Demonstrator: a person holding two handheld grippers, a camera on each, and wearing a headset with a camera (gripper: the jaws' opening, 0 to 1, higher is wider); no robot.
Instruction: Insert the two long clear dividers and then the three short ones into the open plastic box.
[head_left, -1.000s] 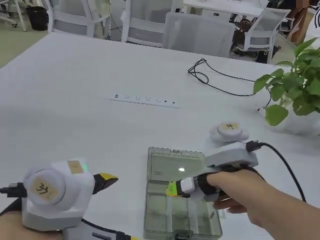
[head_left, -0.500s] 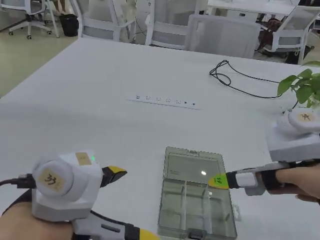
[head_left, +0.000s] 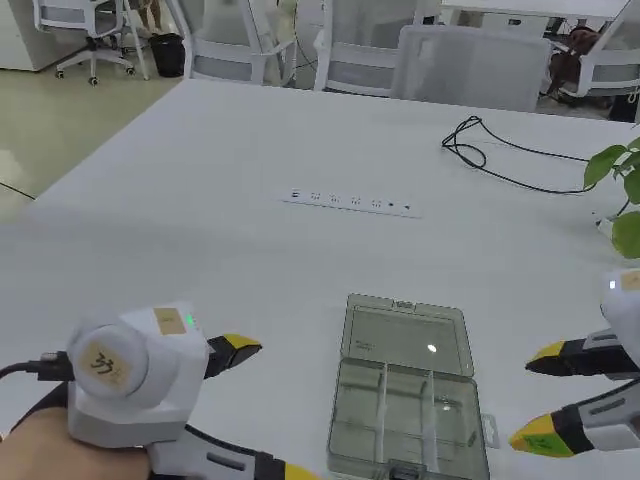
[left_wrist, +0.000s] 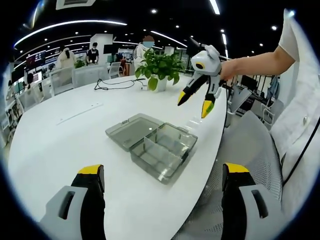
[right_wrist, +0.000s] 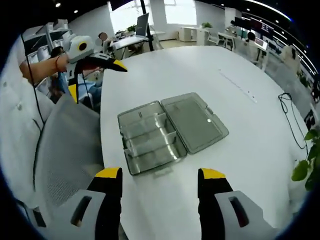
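Left tongs (head_left: 265, 410) sit nearest me, low and off to one side of the box. Right tongs (head_left: 537, 396) are opposite, off its other side. I read the spacing as deliberate: with both held wide of the tray, it is free to reach from above.

- Left tongs: jaws spread wide, nothing between them, touching nothing.
- Right tongs: likewise wide apart and empty, hanging above the table (head_left: 200, 230).

The box (head_left: 360, 415) lies on the table between the two tongs, just ahead of their tips. Its lid (head_left: 405, 335) is folded flat on the far side, probably so it doesn't get in the way when parts go in.

Two long dividers (head_left: 385, 400) stand lengthwise in the tray. I cannot make out any cross pieces. A small clear piece (head_left: 490, 430) lies just beside the box on the right tongs' side, too small to identify. My guess is that the short dividers are the work in hand.

Well beyond both tongs are a power strip (head_left: 350, 202), then a loose cable (head_left: 500, 160).
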